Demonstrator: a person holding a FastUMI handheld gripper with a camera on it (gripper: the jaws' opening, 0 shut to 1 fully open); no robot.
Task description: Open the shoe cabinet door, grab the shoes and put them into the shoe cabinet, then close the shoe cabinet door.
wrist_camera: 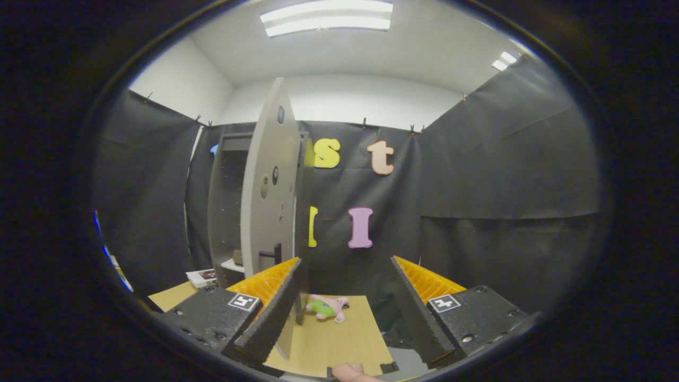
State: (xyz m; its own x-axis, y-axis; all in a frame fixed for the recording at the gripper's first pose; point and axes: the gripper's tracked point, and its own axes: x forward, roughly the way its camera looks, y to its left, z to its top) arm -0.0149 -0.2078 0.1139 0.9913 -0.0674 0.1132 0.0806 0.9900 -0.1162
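Note:
The grey shoe cabinet point(228, 201) stands at the back left against the booth wall. Its tall door point(268, 175) is swung open toward me, edge-on just beyond my left finger point(270, 302), and a dark handle point(270, 254) sits low on the door. Inside the cabinet a low shelf carries a small dark object point(237, 257). My gripper point(345, 307) is open, and its fingers are wide apart with nothing between them. A small pink and green plush toy point(328, 307) lies on the tan table point(339, 339) between and beyond the fingers.
A small printed box point(201, 277) lies on the table left of the cabinet's foot. Black cloth walls close in the booth on three sides. A fingertip point(347, 371) of the person shows at the table's near edge, beside a small black clip point(390, 367).

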